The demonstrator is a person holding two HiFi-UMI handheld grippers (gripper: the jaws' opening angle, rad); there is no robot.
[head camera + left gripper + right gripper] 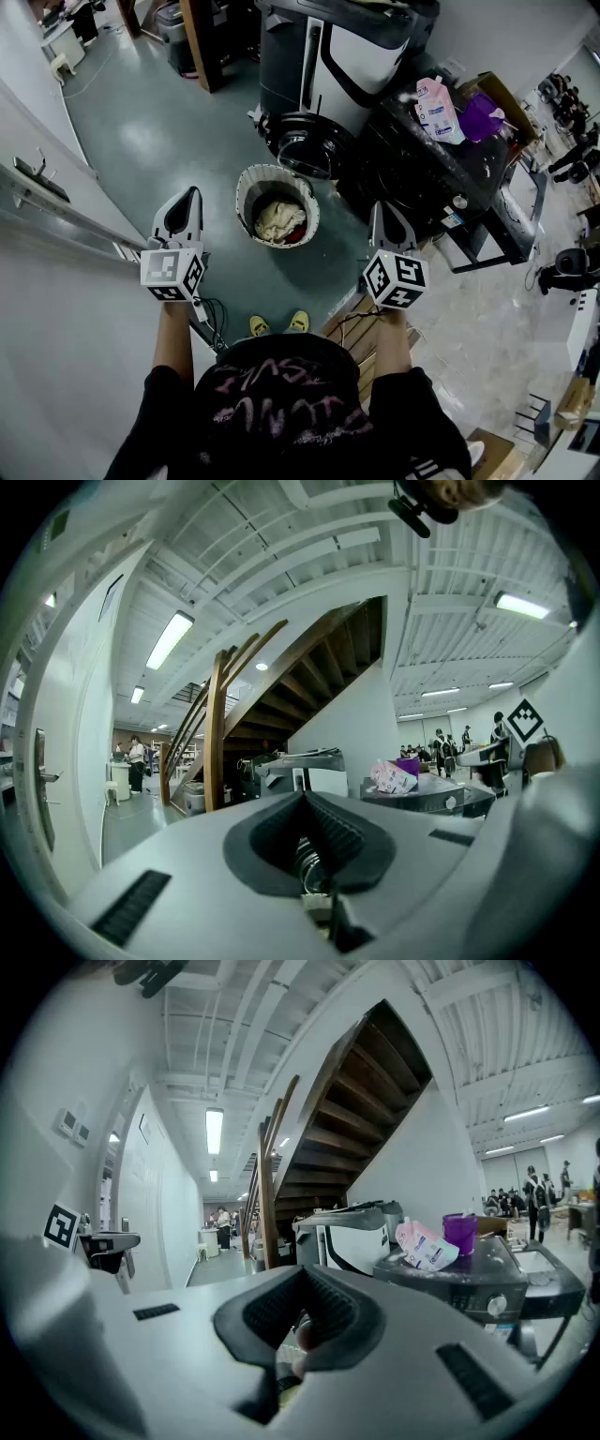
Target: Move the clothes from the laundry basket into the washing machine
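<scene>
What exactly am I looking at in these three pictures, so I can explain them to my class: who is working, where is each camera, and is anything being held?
There is no robot here. A person holds a tool in each hand: the left gripper and the right gripper. The head view comes from a camera on the person's head, looking steeply down. The left gripper view and right gripper view come from cameras riding on the grippers, looking along their fingers into the room. On the floor ahead stands a round laundry basket with clothes inside. Beyond it is a dark washing machine, whose round door appears swung open. Both grippers have their fingers shut and hold nothing.
</scene>
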